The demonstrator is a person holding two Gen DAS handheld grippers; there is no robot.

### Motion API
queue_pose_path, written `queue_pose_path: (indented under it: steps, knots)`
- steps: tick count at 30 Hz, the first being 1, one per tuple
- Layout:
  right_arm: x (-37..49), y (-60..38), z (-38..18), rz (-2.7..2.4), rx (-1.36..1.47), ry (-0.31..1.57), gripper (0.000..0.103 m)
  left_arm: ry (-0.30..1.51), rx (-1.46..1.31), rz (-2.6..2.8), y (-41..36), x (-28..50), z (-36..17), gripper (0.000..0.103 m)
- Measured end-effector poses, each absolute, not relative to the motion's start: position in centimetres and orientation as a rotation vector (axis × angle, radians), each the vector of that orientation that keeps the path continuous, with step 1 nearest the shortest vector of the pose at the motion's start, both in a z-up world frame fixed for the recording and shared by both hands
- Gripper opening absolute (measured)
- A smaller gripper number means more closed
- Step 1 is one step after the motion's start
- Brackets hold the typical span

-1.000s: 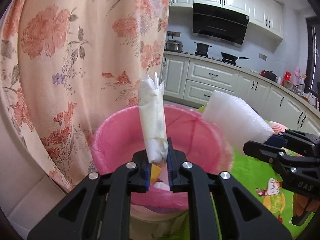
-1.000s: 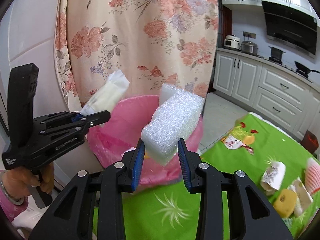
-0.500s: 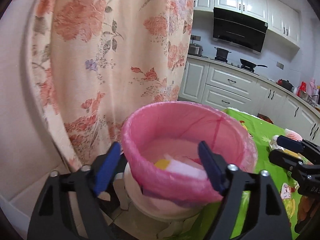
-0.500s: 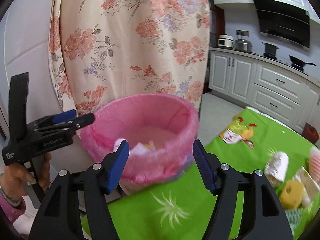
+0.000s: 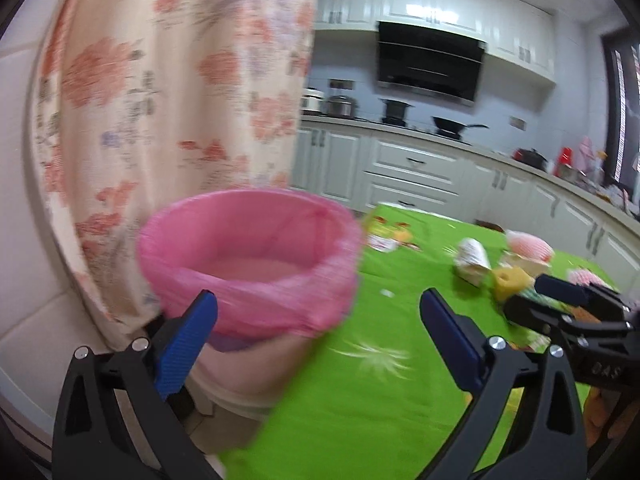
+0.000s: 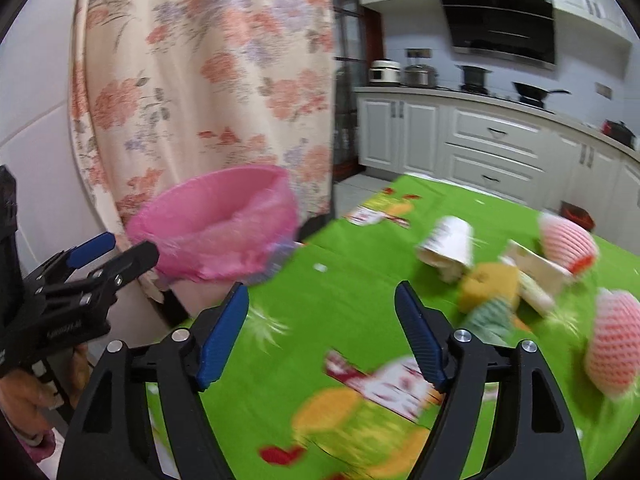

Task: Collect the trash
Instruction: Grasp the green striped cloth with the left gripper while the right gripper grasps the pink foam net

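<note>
A bin lined with a pink bag [image 5: 248, 268] stands at the table's left edge; it also shows in the right wrist view [image 6: 216, 224]. My left gripper [image 5: 316, 332] is open and empty, just in front of the bin. My right gripper [image 6: 320, 332] is open and empty over the green tablecloth [image 6: 340, 292]. Trash lies on the cloth at the right: a white paper cup [image 6: 446, 246], a yellow sponge [image 6: 486, 284], white packaging [image 6: 536, 268] and pink foam nets [image 6: 568, 240]. The cup [image 5: 472, 260] and sponge [image 5: 510, 282] also show in the left wrist view.
A floral curtain [image 5: 168, 100] hangs behind the bin. White kitchen cabinets [image 5: 420, 176] and a stove with pots line the back wall. The right gripper body [image 5: 580, 320] shows at the right of the left wrist view, near the trash pile.
Both grippers opened and dropped their loads, a white wrapped roll and a white foam block, into the bin. Both then pulled back and turned right toward the table's trash.
</note>
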State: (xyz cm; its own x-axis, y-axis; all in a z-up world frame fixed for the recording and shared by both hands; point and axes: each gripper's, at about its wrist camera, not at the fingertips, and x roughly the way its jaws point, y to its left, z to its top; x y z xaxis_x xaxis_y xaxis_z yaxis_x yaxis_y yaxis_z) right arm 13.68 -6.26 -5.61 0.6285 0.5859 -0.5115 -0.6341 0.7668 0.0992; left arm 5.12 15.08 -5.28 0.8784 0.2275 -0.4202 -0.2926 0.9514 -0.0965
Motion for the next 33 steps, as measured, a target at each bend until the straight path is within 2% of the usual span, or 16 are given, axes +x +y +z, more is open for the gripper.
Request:
queue_pose_path:
  steps: [18,28,33]
  knots:
    - [14.7,-23.8,-7.0,0.379,0.059,0.536,0.080,0.528,-0.050,0.025,0.4,10.6,-7.0,0.098]
    - [16.4,-28.3,-8.0,0.263,0.066,0.572,0.085,0.579,-0.056,-0.038,-4.7,15.5,-8.1,0.098]
    - [18.4,-29.0,-8.6,0.252,0.045,0.615,0.085,0.608,-0.076,-0.020,-4.9,17.5,-8.6,0.098]
